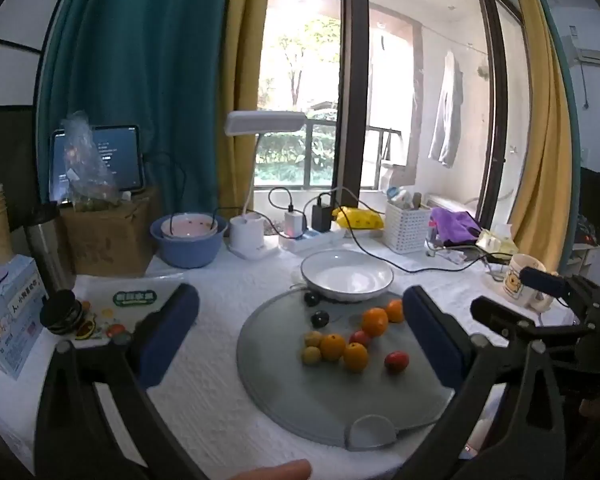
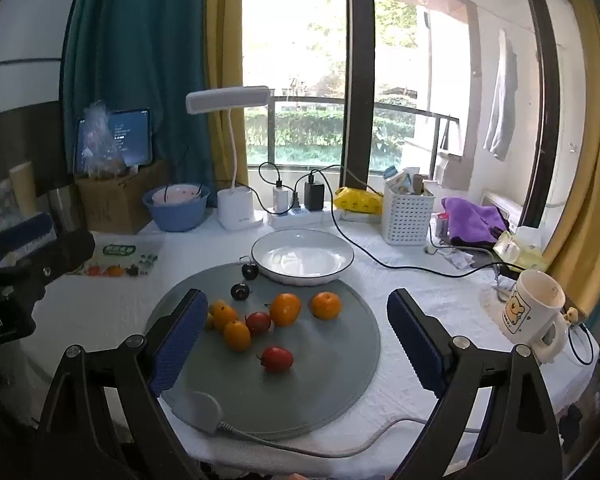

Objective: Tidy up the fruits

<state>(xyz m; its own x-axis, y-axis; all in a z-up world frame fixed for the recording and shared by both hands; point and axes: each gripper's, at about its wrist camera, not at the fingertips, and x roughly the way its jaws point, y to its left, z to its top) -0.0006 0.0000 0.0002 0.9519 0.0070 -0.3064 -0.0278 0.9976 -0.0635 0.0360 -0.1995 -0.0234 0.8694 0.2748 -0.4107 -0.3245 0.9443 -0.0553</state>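
Fruit lies loose on a round grey mat [image 1: 320, 396] [image 2: 320, 384]: several oranges [image 1: 374, 321] [image 2: 285, 309], two red tomatoes [image 1: 396, 361] [image 2: 277, 358], two small yellowish fruits [image 1: 312, 347] and two dark round fruits [image 1: 320, 319] [image 2: 240, 291]. An empty white plate [image 1: 346, 278] [image 2: 302, 260] rests at the mat's far edge. My left gripper [image 1: 300, 296] is open, hovering before the mat with nothing between its blue pads. My right gripper [image 2: 296, 298] is open too, framing the fruit from above and holding nothing.
A bear mug [image 2: 534, 312] stands at the right. A white basket [image 2: 406, 216], desk lamp [image 2: 236, 208], chargers and a blue bowl [image 2: 176, 208] line the back. A black cable [image 2: 380, 262] crosses behind the plate. A tissue box [image 1: 8, 320] sits far left.
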